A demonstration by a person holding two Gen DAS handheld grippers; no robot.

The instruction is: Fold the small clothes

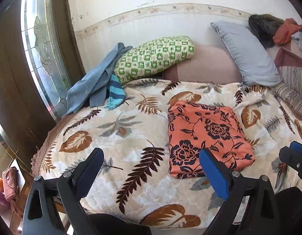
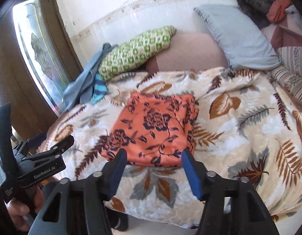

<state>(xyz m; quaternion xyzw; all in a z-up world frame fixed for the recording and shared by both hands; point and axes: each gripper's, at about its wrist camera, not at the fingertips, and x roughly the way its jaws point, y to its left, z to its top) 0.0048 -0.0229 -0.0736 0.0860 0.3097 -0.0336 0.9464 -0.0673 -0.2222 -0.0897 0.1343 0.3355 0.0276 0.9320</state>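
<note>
An orange garment with dark flower print lies folded into a flat rectangle on the leaf-patterned blanket. It also shows in the right wrist view. My left gripper is open and empty, hovering above the blanket to the left of the garment's near edge. My right gripper is open and empty, just in front of the garment's near edge, apart from it. The right gripper also shows at the right edge of the left wrist view. The left gripper shows at the left of the right wrist view.
A blue cloth and a striped teal piece lie at the bed's far left, next to a green checked pillow. A grey pillow and a clothes pile sit at the back right. A glass-panelled door stands at left.
</note>
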